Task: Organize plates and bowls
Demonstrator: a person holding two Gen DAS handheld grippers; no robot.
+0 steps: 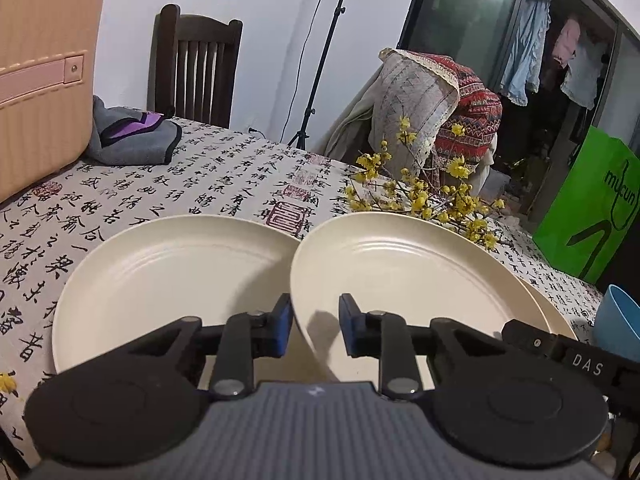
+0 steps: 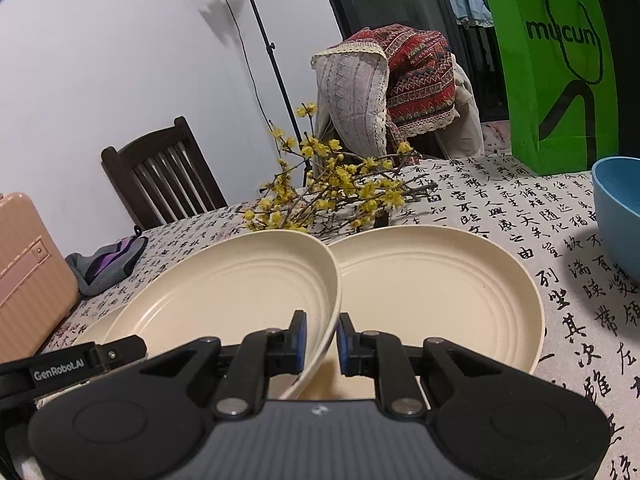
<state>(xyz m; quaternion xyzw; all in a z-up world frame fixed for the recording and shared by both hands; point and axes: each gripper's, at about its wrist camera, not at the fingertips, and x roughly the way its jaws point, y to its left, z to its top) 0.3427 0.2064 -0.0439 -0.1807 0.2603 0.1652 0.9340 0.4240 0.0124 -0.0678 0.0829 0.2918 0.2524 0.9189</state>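
your left gripper [image 1: 316,324] sits nearest, low at the near edge of the table, with the left rim of the middle plate [image 1: 400,264] between its fingers; one blue pad lies against the rim's outer side while the other stands a little off the plate's inner face, so this grip is not closed on it. far to the left a peach suitcase [image 1: 40,80] stands on the calligraphy tablecloth [image 1: 120,196], with a grey and purple cloth [image 1: 132,140] bunched just beside it and a dark wooden chair [image 1: 196,68] behind the table's far edge. nearer you, the left plate [image 1: 168,272] lies flat on the cloth, cream and empty, its right edge tucked under the middle plate. that middle plate is tilted and raised off the table, overlapping the flat plates on either side. your right gripper [image 2: 322,344] is clenched on the middle plate's right rim, which runs between its pads close against the right one. to its right the right plate [image 2: 432,280] lies flat on the tablecloth, also cream and empty. just beyond the plates a spray of yellow flowering branches [image 2: 328,184] lies across the table. at the right edge a blue bowl [image 2: 616,208] stands upright, apart from the right plate, and a green paper bag [image 2: 560,80] stands behind it at the far right.
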